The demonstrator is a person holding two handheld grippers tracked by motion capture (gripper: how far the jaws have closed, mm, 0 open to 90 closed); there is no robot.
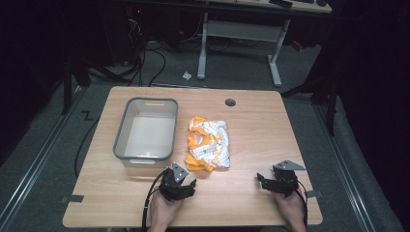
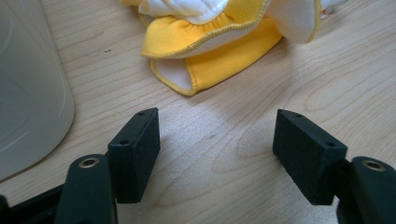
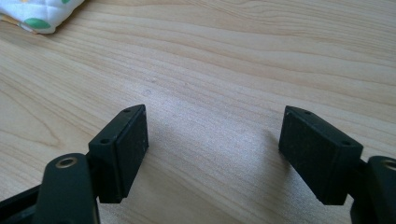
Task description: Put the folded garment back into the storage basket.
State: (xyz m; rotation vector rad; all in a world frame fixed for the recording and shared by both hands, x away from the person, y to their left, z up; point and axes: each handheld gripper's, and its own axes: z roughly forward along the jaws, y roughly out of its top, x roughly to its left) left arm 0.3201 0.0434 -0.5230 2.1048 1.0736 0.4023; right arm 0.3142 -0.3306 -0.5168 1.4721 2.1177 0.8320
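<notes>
A crumpled cloth (image 1: 209, 142), yellow and white with a green-dotted print, lies in the middle of the wooden table (image 1: 256, 125). My left gripper (image 1: 180, 184) rests near the table's front edge, just short of the cloth's near corner. In the left gripper view its jaws stand open (image 2: 217, 135) over bare wood, and the yellow hem of the cloth (image 2: 219, 56) lies a little beyond them. My right gripper (image 1: 276, 182) sits at the front right, apart from the cloth. Its jaws (image 3: 215, 140) are open with nothing between them, and a corner of the cloth (image 3: 42, 11) shows far off.
A grey plastic bin (image 1: 126, 125) stands to the left of the cloth, with nothing inside, and its pale wall (image 2: 28, 93) is close beside my left gripper. A round cable hole (image 1: 230, 102) sits near the table's far edge. Beyond the table stands a desk frame (image 1: 239, 43).
</notes>
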